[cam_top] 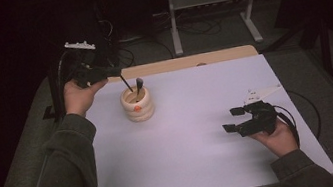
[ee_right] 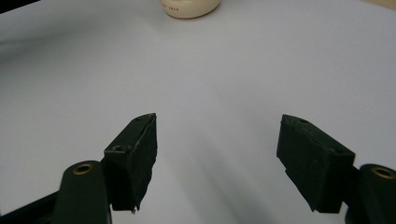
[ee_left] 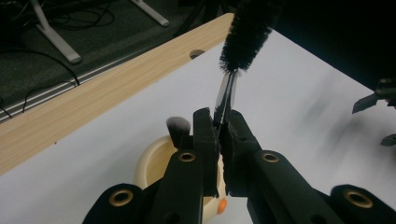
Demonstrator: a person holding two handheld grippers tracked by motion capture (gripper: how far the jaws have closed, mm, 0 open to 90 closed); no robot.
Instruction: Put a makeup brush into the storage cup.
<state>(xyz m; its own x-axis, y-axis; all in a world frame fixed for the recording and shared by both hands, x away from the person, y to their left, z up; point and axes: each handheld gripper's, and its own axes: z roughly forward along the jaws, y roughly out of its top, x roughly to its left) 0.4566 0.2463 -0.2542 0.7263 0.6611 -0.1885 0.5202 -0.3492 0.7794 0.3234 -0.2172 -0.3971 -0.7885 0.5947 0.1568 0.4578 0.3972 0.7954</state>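
Observation:
A cream ringed cup with an orange dot stands on the white table, left of the middle. My left gripper hovers behind and to the left of it, shut on the thin handle of a black bristly brush. In the high view that brush slants down from the jaws toward the cup's mouth. A second brush with a grey tip stands in the cup. My right gripper rests low at the right of the table, open with nothing between its fingers. The cup's base lies far ahead of it.
A wooden strip runs along the table's far edge. Behind it stand the white legs of a desk frame, with cables on the dark floor. A cable trails from the right gripper past the table's right edge.

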